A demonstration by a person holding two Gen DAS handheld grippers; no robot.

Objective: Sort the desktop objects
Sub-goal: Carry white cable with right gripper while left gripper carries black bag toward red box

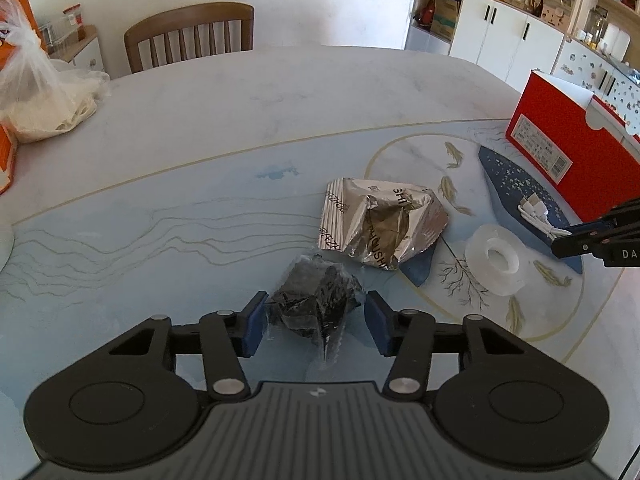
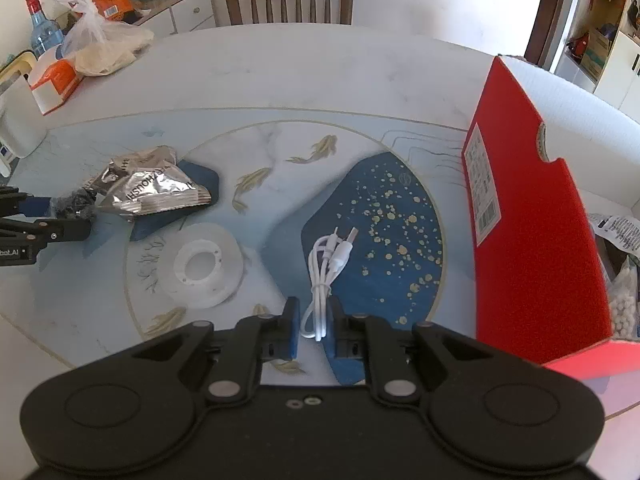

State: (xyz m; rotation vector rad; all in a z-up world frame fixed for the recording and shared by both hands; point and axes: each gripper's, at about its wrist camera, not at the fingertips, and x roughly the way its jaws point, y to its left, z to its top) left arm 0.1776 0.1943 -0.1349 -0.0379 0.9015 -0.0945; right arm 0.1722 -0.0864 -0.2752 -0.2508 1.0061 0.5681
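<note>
On table (image 1: pixel 240 112): left gripper (image 1: pixel 316 322) wide open, straddling black wrapper (image 1: pixel 314 300); right gripper (image 2: pixel 314 326) part-open around white cable (image 2: pixel 324 276), contact unclear.

Counted on the table (image 2: pixel 320 80): one foil wrapper (image 2: pixel 154 188), one black wrapper (image 1: pixel 316 304), one tape roll (image 2: pixel 200 266), one white cable (image 2: pixel 326 276), one red box (image 2: pixel 536 220). Two grippers (image 1: pixel 316 322) (image 2: pixel 314 330) are seen.

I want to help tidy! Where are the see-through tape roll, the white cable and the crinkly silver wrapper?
Clear plastic tape roll (image 2: pixel 200 266): right wrist view, inner hub.
White bundled cable (image 2: pixel 326 268): right wrist view, middle strands.
Crumpled silver foil wrapper (image 1: pixel 380 220): left wrist view, creased centre.
</note>
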